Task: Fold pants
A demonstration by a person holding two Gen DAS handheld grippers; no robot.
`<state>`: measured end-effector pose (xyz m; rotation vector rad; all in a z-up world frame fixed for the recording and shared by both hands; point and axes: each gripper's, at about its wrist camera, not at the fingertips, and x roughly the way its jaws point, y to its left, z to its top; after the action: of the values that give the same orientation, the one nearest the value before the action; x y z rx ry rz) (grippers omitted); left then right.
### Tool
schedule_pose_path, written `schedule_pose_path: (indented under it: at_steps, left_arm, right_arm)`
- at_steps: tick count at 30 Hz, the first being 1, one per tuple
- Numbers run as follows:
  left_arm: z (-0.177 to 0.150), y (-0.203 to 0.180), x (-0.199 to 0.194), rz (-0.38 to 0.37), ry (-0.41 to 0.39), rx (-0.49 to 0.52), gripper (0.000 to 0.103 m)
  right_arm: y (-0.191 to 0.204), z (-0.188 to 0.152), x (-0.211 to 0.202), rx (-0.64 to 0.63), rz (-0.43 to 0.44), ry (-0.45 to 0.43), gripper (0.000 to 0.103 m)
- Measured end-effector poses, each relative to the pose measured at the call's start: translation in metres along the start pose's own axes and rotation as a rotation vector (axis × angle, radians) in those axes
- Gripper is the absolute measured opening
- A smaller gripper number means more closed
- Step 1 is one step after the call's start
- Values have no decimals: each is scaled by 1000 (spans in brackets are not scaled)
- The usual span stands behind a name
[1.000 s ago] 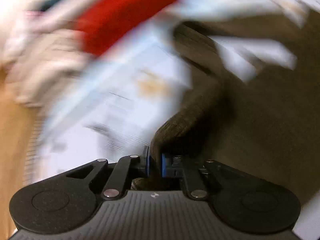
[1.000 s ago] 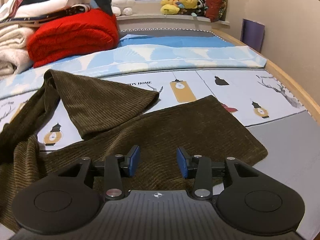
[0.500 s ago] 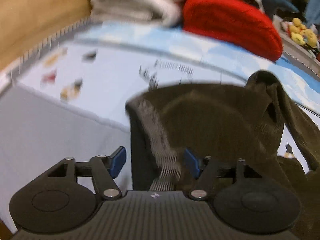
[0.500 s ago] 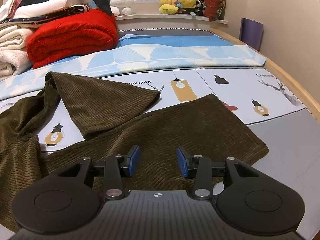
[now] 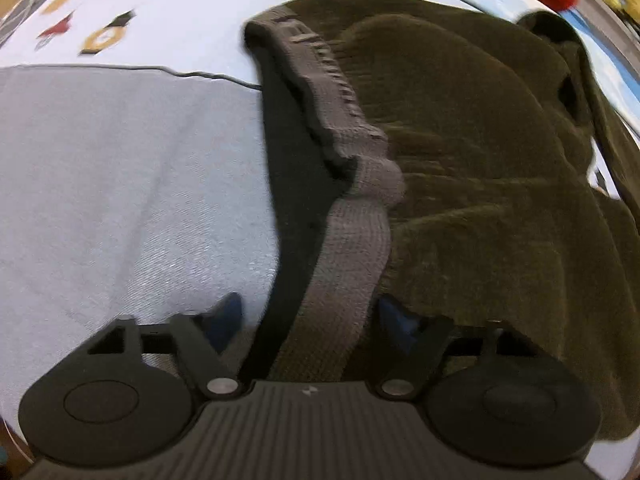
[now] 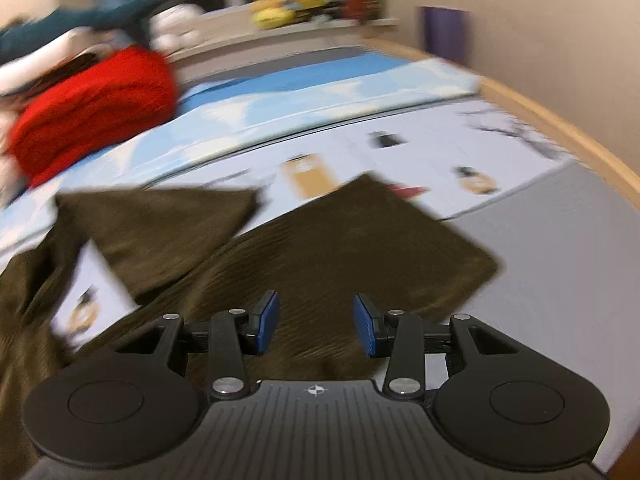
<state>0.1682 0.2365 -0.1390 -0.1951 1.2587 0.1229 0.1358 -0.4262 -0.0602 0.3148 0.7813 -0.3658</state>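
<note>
At the bottom of the left wrist view, the left gripper (image 5: 310, 320) has its fingers spread wide, one blue pad (image 5: 224, 320) over the grey sheet and the other at the edge of the olive cloth. Between the pads runs the grey ribbed waistband (image 5: 352, 248) of the pants (image 5: 480, 160), rising from the lower centre of the frame toward the upper centre, where it curls over. Whether either pad touches the band cannot be told. The olive corduroy body of the pants fills the right half of the frame, bunched in folds. The left half shows the bedsheet (image 5: 120, 180), grey below a dark seam and pale with small printed motifs above it.

At the bottom of the right wrist view, the right gripper (image 6: 316, 328) likewise has its fingers apart, holding nothing. The view is blurred. The pants (image 6: 360, 248) lie directly ahead of the pads: one leg extends toward the right of the frame and ends in a squared hem at centre right, and the other leg lies folded back at centre left. A red blanket (image 6: 92, 112) sits at upper left, soft toys (image 6: 288, 0) at top centre, and a wooden bed rail (image 6: 560, 128) curves down the right side.
</note>
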Motion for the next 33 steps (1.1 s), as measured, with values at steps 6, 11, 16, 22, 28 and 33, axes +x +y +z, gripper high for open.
schedule_pose_path:
  at_steps: [6,11,16,22,28,33]
  left_arm:
    - [-6,-3,-35,152,-124,79,22]
    - [-12,11,-40,187,-88,27,26]
    - [-9,15,-38,167,-74,-9,49]
    - [-10,13,-24,155,-39,-5,65]
    - [-5,14,-11,141,-31,-9,67]
    - [-2,14,-7,127,-43,-4,64]
  right_arm:
    - [-95,3,26,365,-117,80,47]
    - [-123,0,55,487,-81,120,47]
    - [-135,-3,92,534,-68,158,47]
    - [-130,1,127,496,-69,165,47]
    - [-105,8,141,335,-115,127,35]
    - [-105,11,136,327,-138,103,10]
